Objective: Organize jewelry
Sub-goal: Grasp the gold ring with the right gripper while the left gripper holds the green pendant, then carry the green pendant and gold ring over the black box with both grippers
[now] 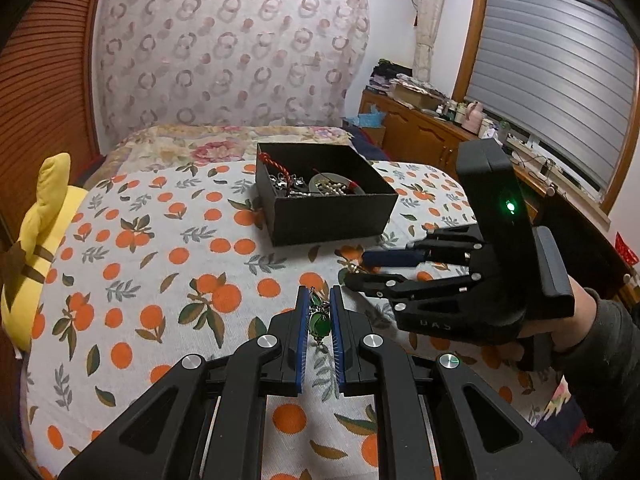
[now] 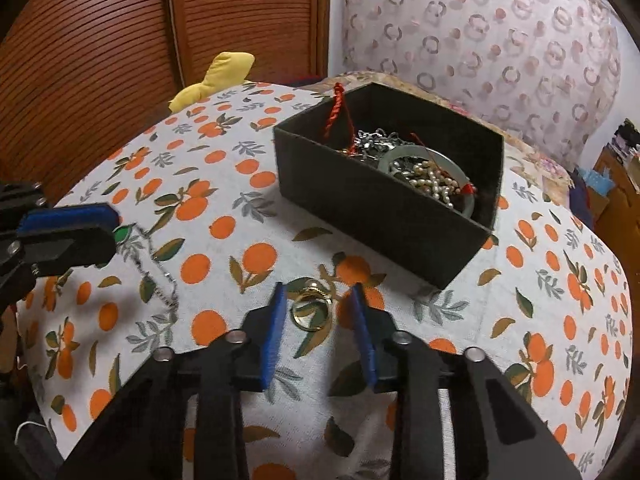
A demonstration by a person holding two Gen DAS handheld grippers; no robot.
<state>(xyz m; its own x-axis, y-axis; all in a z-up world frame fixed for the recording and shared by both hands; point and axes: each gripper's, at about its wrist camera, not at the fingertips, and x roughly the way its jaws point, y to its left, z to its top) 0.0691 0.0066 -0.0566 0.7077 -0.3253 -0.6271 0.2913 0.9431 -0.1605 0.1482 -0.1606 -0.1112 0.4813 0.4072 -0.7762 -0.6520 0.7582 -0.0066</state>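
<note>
A black box (image 1: 332,216) (image 2: 380,216) sits on the orange-print bedspread and holds several jewelry pieces, among them a pearl string (image 2: 434,180), a jade bangle and a red cord. My left gripper (image 1: 320,296) is shut on a green-stone pendant (image 1: 319,322), low over the bedspread; its silver chain (image 2: 160,276) trails on the cloth. The left gripper shows at the left edge of the right wrist view (image 2: 114,228). My right gripper (image 2: 318,292) is open, its fingers on either side of a gold ring (image 2: 311,311) lying on the bedspread. The right gripper also shows in the left wrist view (image 1: 358,266).
A yellow plush toy (image 1: 36,248) lies at the bed's left edge beside a wooden slatted door (image 2: 120,40). A patterned headboard cover (image 1: 228,52) stands behind the bed. A wooden dresser (image 1: 432,128) with clutter runs under the window at right.
</note>
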